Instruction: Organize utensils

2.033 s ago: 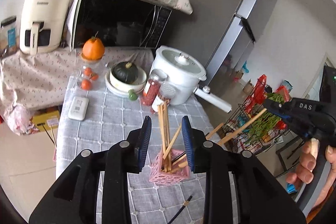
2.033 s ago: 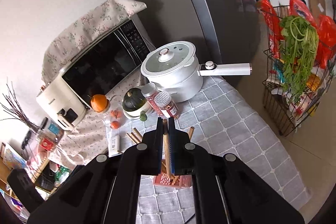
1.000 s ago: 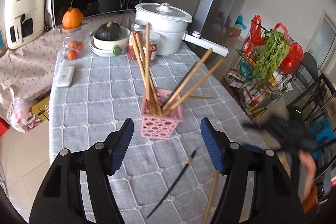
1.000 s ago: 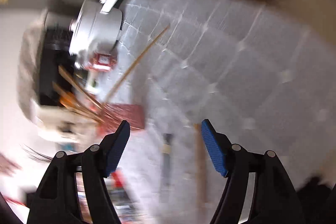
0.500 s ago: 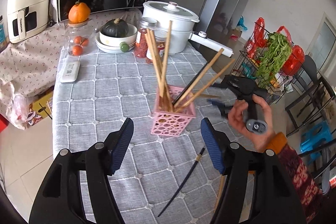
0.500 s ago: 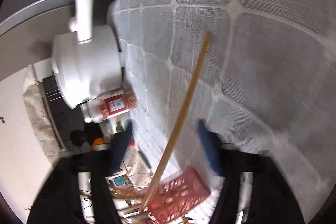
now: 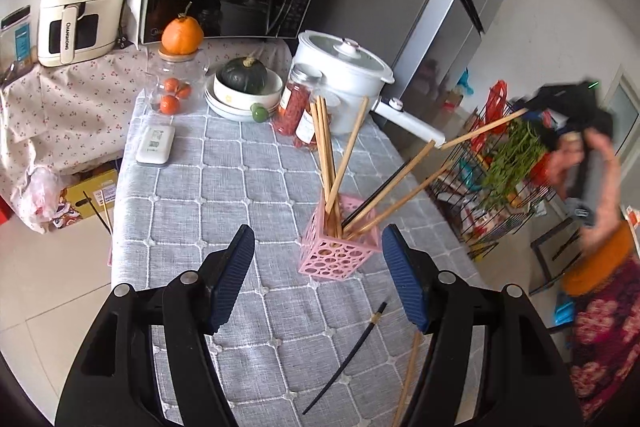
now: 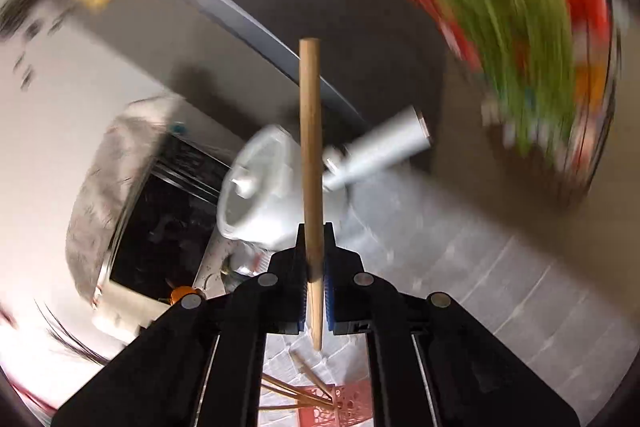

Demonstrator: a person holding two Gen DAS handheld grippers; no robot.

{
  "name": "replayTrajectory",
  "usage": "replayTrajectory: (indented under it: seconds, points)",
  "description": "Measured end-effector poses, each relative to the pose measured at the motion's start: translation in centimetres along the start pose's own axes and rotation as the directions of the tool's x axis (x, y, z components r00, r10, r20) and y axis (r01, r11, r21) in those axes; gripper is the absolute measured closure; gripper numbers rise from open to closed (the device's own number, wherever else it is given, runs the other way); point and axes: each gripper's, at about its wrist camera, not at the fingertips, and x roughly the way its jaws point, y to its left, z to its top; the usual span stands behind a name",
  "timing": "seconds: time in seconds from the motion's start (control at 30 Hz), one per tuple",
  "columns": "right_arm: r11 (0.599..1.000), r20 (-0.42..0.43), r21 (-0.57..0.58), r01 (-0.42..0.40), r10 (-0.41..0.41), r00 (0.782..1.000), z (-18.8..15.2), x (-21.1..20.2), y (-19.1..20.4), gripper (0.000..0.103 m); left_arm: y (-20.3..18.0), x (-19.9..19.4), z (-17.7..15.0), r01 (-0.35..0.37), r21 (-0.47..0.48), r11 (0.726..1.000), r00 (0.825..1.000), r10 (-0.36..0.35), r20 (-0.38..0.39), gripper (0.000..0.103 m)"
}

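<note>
A pink perforated holder stands on the grey checked tablecloth with several wooden chopsticks leaning out of it. My left gripper hovers just in front of the holder, open and empty. A black chopstick and a wooden chopstick lie on the cloth near my right finger. My right gripper is shut on one wooden chopstick, held upright above the holder. In the left wrist view it shows as a blurred gripper in a hand at the right, the chopstick pointing toward the holder.
At the back of the table stand a white pot with a long handle, two red jars, a bowl with a squash, a glass jar and a white remote. A wire rack with greens stands right of the table.
My right gripper closed on a wooden chopstick that lay on the cloth and swung it up high to the right. My left gripper stayed open and shifted slightly.
</note>
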Motion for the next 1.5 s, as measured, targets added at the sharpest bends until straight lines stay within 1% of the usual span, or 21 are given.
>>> replayTrajectory:
  seconds: [0.13,0.23,0.33,0.4,0.47,0.6,0.7,0.77,0.83,0.93,0.97,1.03,1.1,1.2,1.23,1.27,1.33,1.37,1.4,1.43,1.5]
  points:
    - [0.984,0.092,-0.175,-0.034,0.051,0.994,-1.8,-7.0,6.2,0.096,1.0,-1.0,0.5,0.008,-0.037,0.999,1.0,-0.007,0.023,0.04]
    - [0.959,0.09,-0.282,-0.028,0.056,0.994,-4.7,-8.7,9.5,0.096,1.7,-1.5,0.7,0.008,-0.058,0.998,0.999,-0.006,0.032,0.04]
    - [0.923,0.089,-0.386,0.015,0.021,0.996,-7.9,-7.9,11.9,0.096,2.2,-2.2,0.9,0.01,-0.073,0.997,0.999,-0.007,0.043,0.04]
    - [0.905,0.083,-0.424,0.035,0.0,0.997,-9.9,-6.5,12.8,0.096,2.5,-2.7,1.1,0.016,-0.081,0.997,0.998,-0.012,0.055,0.04]
    - [0.888,0.065,-0.457,0.055,-0.028,0.997,-12.1,-4.7,13.0,0.096,2.9,-3.1,1.3,0.02,-0.089,0.996,0.998,-0.015,0.065,0.04]
    - [0.86,0.072,-0.498,0.115,-0.091,0.993,-15.8,-0.5,12.2,0.096,3.8,-3.4,1.5,0.021,-0.106,0.994,0.997,-0.014,0.07,0.04]
    - [0.848,0.052,-0.515,0.129,-0.119,0.992,-17.5,2.5,10.7,0.095,4.3,-3.3,1.6,0.012,-0.115,0.993,0.998,-0.004,0.064,0.038]
    - [0.86,0.034,-0.496,0.117,-0.115,0.993,-18.3,3.5,9.9,0.09,4.7,-3.2,1.7,0.014,-0.121,0.993,0.998,-0.006,0.063,0.034]
    - [0.875,0.04,-0.472,0.108,-0.102,0.994,-18.3,3.0,9.1,0.059,4.7,-2.7,1.7,0.01,-0.116,0.993,0.999,-0.004,0.048,0.032]
    - [0.884,0.07,-0.453,0.118,-0.096,0.993,-18.6,1.5,8.3,0.042,4.0,-1.4,1.3,-0.001,-0.093,0.996,1.0,0.002,0.004,0.03]
    - [0.887,0.08,-0.446,0.122,-0.096,0.992,-18.7,0.5,7.6,0.038,3.6,-0.9,1.1,-0.007,-0.079,0.997,1.0,0.006,-0.015,0.027]
    - [0.897,0.092,-0.424,0.128,-0.097,0.991,-19.0,-1.2,6.3,0.02,2.6,0.5,0.5,-0.02,-0.04,0.999,0.998,0.017,-0.056,0.025]
    - [0.914,0.078,-0.385,0.125,-0.102,0.992,-19.6,-3.1,3.5,0.015,1.2,2.1,-0.4,-0.032,0.013,0.999,0.994,0.034,-0.105,0.012]
    - [0.928,-0.016,-0.337,0.16,-0.175,0.984,-20.9,-3.9,-1.4,0.013,-0.9,4.8,-2.0,-0.049,0.11,0.993,0.98,0.069,-0.188,0.01]
    - [0.93,-0.06,-0.323,0.173,-0.203,0.977,-21.4,-3.8,-3.1,0.013,-2.1,6.1,-2.8,-0.053,0.159,0.986,0.97,0.089,-0.226,0.01]
    - [0.93,-0.11,-0.31,0.195,-0.239,0.965,-21.9,-3.6,-5.1,0.013,-2.6,6.8,-3.2,-0.056,0.183,0.982,0.965,0.1,-0.243,0.009]
    - [0.933,-0.204,-0.27,0.239,-0.298,0.933,-22.9,-3.1,-9.4,0.013,-4.1,8.4,-4.5,-0.073,0.235,0.969,0.952,0.138,-0.273,0.009]
    - [0.934,-0.231,-0.247,0.258,-0.316,0.92,-23.2,-3.0,-10.9,0.013,-4.7,9.0,-4.9,-0.073,0.254,0.964,0.946,0.147,-0.288,0.01]
    - [0.931,-0.274,-0.21,0.297,-0.348,0.897,-23.5,-2.6,-12.9,0.013,-5.4,10.0,-5.5,-0.07,0.274,0.959,0.938,0.157,-0.309,0.01]
    - [0.931,-0.31,-0.183,0.317,-0.36,0.88,-23.6,-2.2,-14.0,0.013,-5.9,10.7,-6.0,-0.072,0.286,0.956,0.932,0.167,-0.323,0.01]
    - [0.95,-0.408,-0.112,0.293,-0.313,0.858,-23.6,-1.6,-16.3,0.013,-7.0,12.4,-6.9,-0.079,0.316,0.945,0.915,0.194,-0.353,0.01]
